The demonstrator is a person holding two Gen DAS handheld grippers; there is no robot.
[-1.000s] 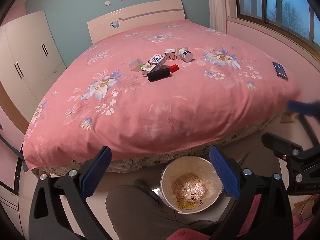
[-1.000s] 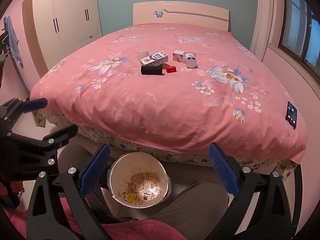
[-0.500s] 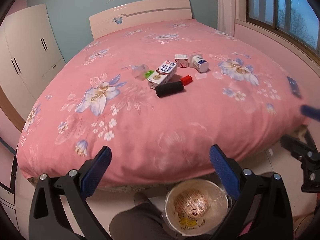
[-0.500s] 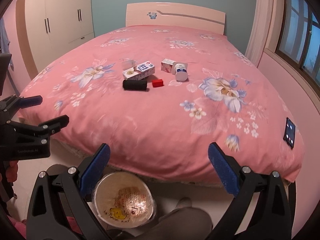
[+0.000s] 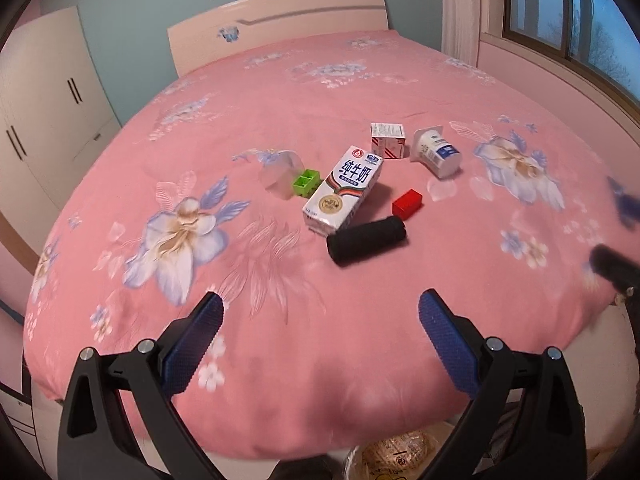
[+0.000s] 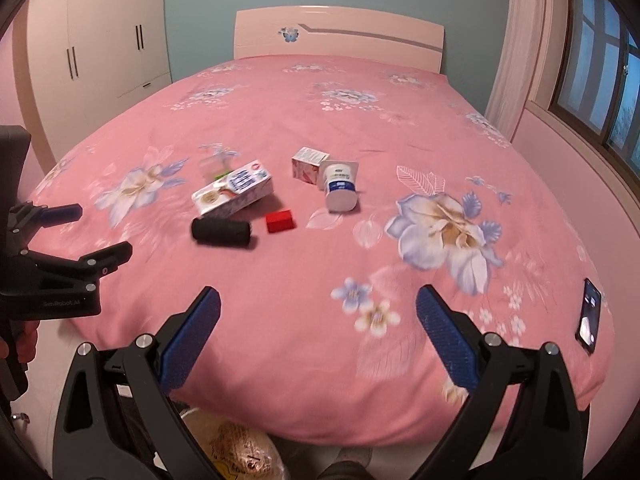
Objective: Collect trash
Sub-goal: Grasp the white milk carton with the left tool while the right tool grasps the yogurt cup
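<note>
Approaching the bed, the left gripper and right gripper are both gaping wide and carrying nothing. Trash is lying mid-bed: a milk carton with a black roll just near of it, a yogurt cup to the right. Next, one gripper is needing to straddle the black roll, the nearest piece.

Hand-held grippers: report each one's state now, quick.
Left hand-held gripper: open, holding nothing, over the pink bed.
Right hand-held gripper: open, holding nothing, over the same bed.
</note>
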